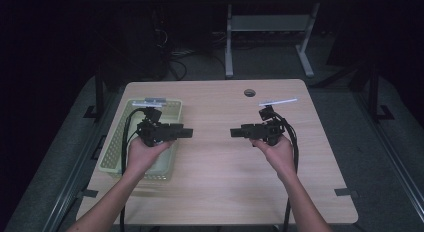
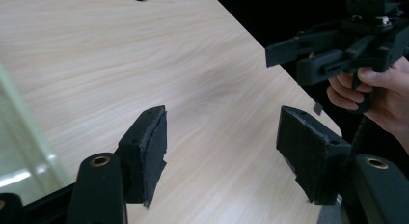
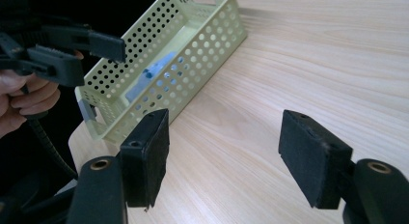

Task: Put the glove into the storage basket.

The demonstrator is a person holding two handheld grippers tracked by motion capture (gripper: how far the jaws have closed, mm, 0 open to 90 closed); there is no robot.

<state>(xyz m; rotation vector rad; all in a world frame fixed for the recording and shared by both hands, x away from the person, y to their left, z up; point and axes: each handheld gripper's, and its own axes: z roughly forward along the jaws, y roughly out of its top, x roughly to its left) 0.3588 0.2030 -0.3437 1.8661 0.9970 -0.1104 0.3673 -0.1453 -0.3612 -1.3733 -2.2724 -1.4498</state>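
Two hands hold my grippers above a light wooden table, with the jaws pointing at each other across a gap in the middle. My left gripper is open, and bare table shows between its pads. My right gripper is also open and holds nothing. The left gripper view shows the right gripper farther off, in a hand. In the right gripper view the left gripper is at the upper left.
A pale yellow-green perforated basket stands at the table's left edge, under the left hand. A bluish object lies inside the basket. A round hole sits near the table's far edge. Desk legs and cables stand beyond.
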